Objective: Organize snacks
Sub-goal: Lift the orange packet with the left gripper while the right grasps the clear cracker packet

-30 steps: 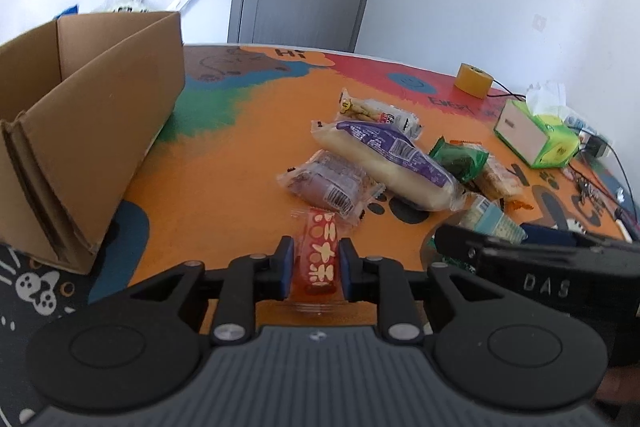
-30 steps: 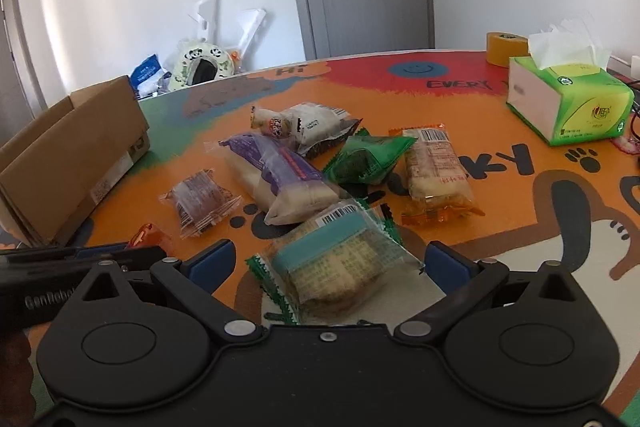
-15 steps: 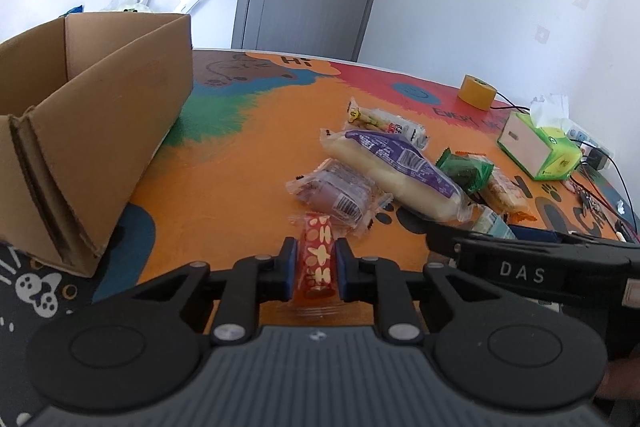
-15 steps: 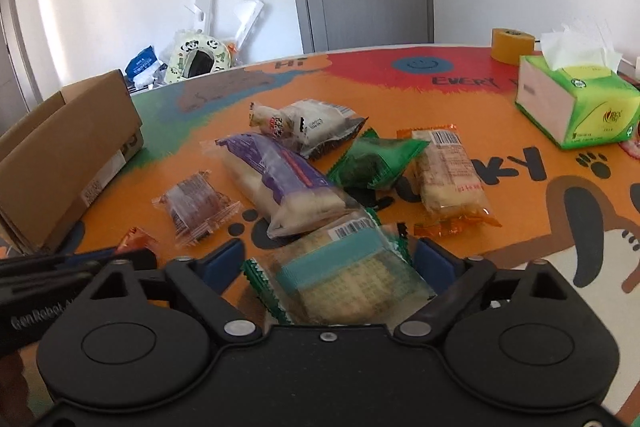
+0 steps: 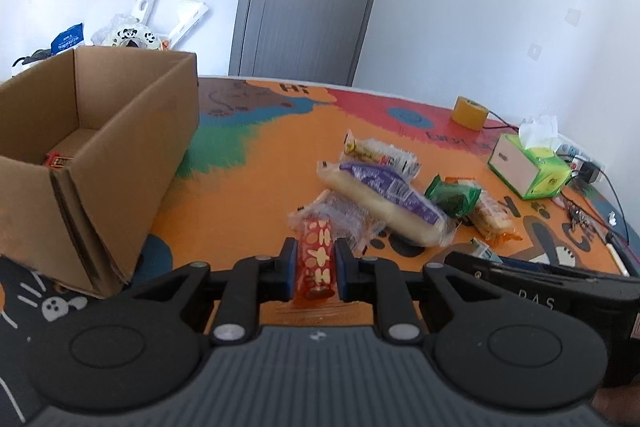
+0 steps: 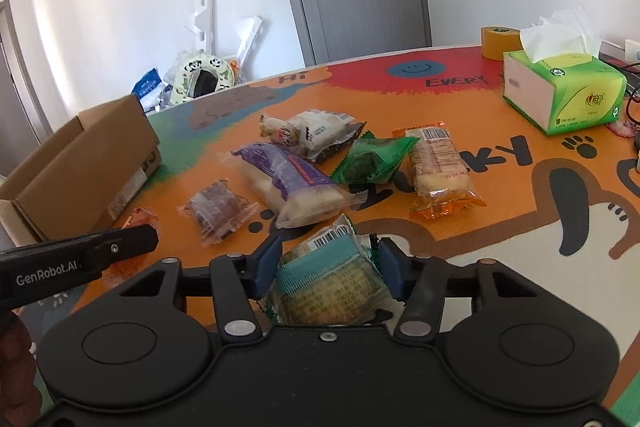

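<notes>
My left gripper is shut on a red snack pack with yellow flowers and holds it above the table. My right gripper is shut on a cracker pack with a teal band, which crumples between the blue pads. An open cardboard box stands at the left, with a red item on its floor; it also shows in the right wrist view. Loose snacks lie mid-table: a purple bread pack, a brown cake pack, a green pack, an orange wafer pack.
A green tissue box and a yellow tape roll stand at the far right of the colourful table mat. Cables and a plug lie at the right edge. A grey door and clutter stand behind the table.
My left gripper has lifted the red snack pack off the table and risen. My right gripper has closed on the cracker pack, which was lying loose between open fingers.
</notes>
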